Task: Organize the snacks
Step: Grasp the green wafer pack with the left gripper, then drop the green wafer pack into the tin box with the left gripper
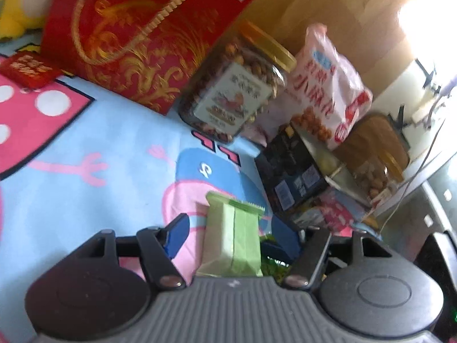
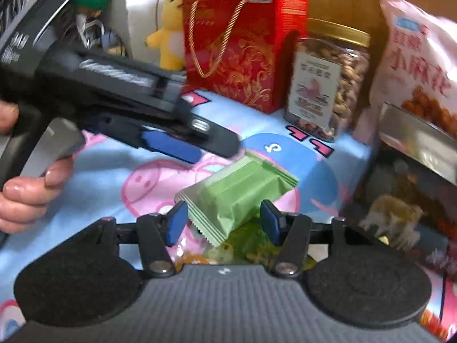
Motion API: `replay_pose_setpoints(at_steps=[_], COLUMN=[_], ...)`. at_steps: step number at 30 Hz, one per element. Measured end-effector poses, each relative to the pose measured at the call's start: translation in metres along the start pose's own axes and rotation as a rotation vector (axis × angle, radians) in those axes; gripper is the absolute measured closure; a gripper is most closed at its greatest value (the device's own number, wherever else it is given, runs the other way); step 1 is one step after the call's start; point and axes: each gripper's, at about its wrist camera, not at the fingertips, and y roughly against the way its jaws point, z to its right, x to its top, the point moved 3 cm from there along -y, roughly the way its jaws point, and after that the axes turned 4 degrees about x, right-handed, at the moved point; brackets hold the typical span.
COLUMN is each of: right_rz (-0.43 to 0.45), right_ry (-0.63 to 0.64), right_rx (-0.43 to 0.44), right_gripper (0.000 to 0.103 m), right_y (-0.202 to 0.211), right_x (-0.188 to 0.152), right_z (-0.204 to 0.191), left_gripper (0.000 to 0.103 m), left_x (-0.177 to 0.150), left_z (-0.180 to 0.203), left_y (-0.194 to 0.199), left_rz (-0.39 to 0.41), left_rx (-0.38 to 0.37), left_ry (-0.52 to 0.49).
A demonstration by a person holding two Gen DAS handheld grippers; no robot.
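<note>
The green snack packet (image 2: 240,191) lies flat on the cartoon-printed cloth (image 1: 114,131), in front of the row of snacks: the red gift box (image 2: 242,43), the nut jar (image 2: 328,85) and the pink snack bag (image 2: 420,65).

You should expect it to be very light. The wrapper is a thin, smooth film, so it can slip on the pads and it can crumple. The block inside looks like a wafer or a small cake, I think, so it may break if you squeeze hard. The crimped end seals are only film and will bend; take hold across the thick middle of the body, on its two long sides, with gentle pressure.

In the right wrist view, its long axis runs diagonally, from the near-left seal to the far-right seal, which points toward the nut jar. In the left wrist view, the same axis runs almost straight away from the camera.

Your right gripper (image 2: 225,223) stands about half open, with the near end of the packet between the blue pads but not pressed. Your left gripper (image 1: 234,234) is also half open around the packet, and I see no pad pressing on it. Neither gripper holds anything yet.
</note>
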Motion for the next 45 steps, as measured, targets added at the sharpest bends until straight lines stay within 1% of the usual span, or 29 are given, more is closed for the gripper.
replay_pose_setpoints(at_steps=[2,3,4,5,6,8,9,12,16,19,21,23,26,28,30,32,34,35,36,37,38,40,43,45], right_rz=[-0.007,-0.007,-0.009,-0.004,0.005,0.025,0.038,0.102,0.223,0.282,0.309,0.322,0.322,0.319,0.305,0.285,0.27,0.268,0.277,0.288,0.298,0.325,0.355,0.349], right_ry=[0.024,0.027,0.02,0.022,0.035,0.039,0.041,0.068,0.111,0.112,0.106,0.083,0.036,-0.02,-0.078,-0.11,-0.138,-0.148,-0.155,-0.16,-0.167,-0.191,-0.237,-0.265], right_rx=[-0.005,-0.008,-0.006,-0.018,-0.031,-0.022,-0.024,-0.052,-0.119,-0.173,-0.211,-0.261,-0.302,-0.299,-0.286,-0.277,-0.257,-0.253,-0.256,-0.258,-0.257,-0.246,-0.213,-0.157], right_gripper=[0.044,0.044,0.046,0.053,0.056,0.06,0.06,0.061,0.062,0.062,0.062,0.062,0.062,0.062,0.062,0.061,0.059,0.051,0.048,0.048,0.048,0.048,0.048,0.048], right_y=[-0.005,-0.006,-0.007,-0.005,-0.004,0.0,0.005,0.023,0.059,0.085,0.098,0.108,0.119,0.118,0.114,0.105,0.097,0.097,0.095,0.096,0.098,0.109,0.128,0.136], right_x=[0.0,0.001,0.002,0.001,0.0,-0.003,-0.005,-0.007,0.002,0.011,0.015,0.018,0.016,0.013,0.007,0.003,-0.003,-0.005,-0.006,-0.009,-0.011,-0.016,-0.026,-0.037], right_z=[-0.003,-0.004,-0.003,-0.002,-0.003,-0.005,-0.007,-0.017,-0.018,-0.001,0.016,0.037,0.071,0.097,0.115,0.129,0.138,0.137,0.136,0.134,0.131,0.129,0.126,0.12], left_gripper=[0.037,0.038,0.038,0.041,0.046,0.05,0.05,0.05,0.05,0.05,0.05,0.05,0.049,0.049,0.049,0.049,0.049,0.046,0.04,0.039,0.036,0.036,0.034,0.028], left_x=[-0.004,-0.007,-0.009,-0.011,-0.012,-0.014,-0.015,-0.017,-0.006,0.009,0.022,0.035,0.05,0.057,0.06,0.061,0.06,0.06,0.06,0.059,0.058,0.056,0.049,0.041], left_z=[0.005,0.009,0.012,0.014,0.012,0.006,0.004,0.008,0.036,0.061,0.081,0.104,0.131,0.145,0.153,0.156,0.158,0.159,0.159,0.158,0.157,0.156,0.152,0.146], left_y=[-0.014,-0.015,-0.016,-0.015,-0.013,-0.006,-0.002,0.01,0.027,0.027,0.021,0.007,-0.023,-0.044,-0.066,-0.085,-0.097,-0.102,-0.104,-0.105,-0.102,-0.094,-0.065,-0.041], left_rz=[-0.039,-0.017,-0.011,-0.005,0.0,-0.001,0.001,0.02,0.073,0.087,0.087,0.086,0.07,0.057,0.041,0.024,0.026,0.029,0.034,0.043,0.053,0.064,0.11,0.155], left_rx=[-0.012,0.001,0.017,0.029,0.029,0.008,-0.002,-0.018,-0.036,-0.094,-0.119,-0.144,-0.165,-0.164,-0.149,-0.118,-0.074,-0.042,-0.018,0.007,0.012,0.014,-0.029,-0.048], left_ry=[-0.02,-0.045,-0.071,-0.082,-0.072,-0.028,-0.011,0.013,-0.037,-0.059,-0.074,-0.11,-0.139,-0.162,-0.172,-0.187,-0.212,-0.228,-0.241,-0.251,-0.262,-0.274,-0.281,-0.288])
